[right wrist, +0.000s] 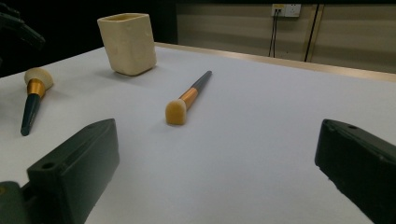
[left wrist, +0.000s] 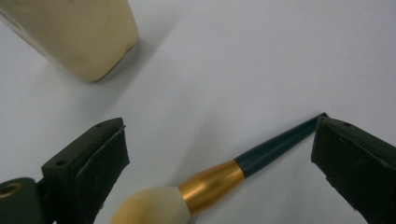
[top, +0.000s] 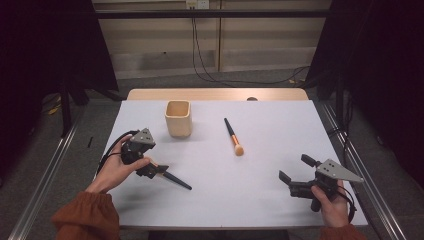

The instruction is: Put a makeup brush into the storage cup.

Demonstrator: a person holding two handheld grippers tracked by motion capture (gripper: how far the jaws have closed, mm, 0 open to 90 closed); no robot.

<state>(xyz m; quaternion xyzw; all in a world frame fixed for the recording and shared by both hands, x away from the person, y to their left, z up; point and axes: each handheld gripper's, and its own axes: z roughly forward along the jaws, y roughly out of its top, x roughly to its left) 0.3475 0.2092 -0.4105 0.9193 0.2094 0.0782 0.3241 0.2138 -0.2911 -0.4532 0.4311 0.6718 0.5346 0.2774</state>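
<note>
Brush (left wrist: 210, 184) lies flat between open left gripper (left wrist: 219, 154) jaws, handle pointing right

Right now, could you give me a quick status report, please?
Left gripper open over near brush. Right gripper open, idle. Cup unobstructed.
</note>
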